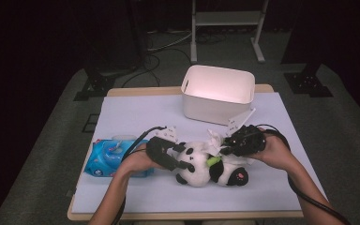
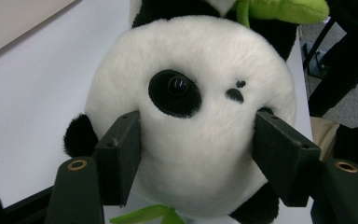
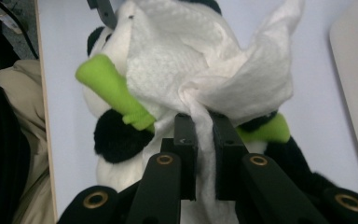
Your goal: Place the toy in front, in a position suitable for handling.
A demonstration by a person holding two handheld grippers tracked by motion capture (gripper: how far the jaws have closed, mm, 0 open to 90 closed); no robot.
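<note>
A black and white panda plush with a green bamboo stalk lies on the white table cover near the front. My left gripper is shut on the panda's head, one pad pressing each side of the face. My right gripper is shut on a crumpled white wet wipe, which it holds against the panda's body. In the right gripper view the wipe runs down between the two nearly closed jaws, with the green stalk beside it.
A blue pack of wet wipes lies at the left, behind my left hand. A white plastic bin stands at the back of the table. The table's front edge is close to the panda. A white frame stand is on the floor beyond.
</note>
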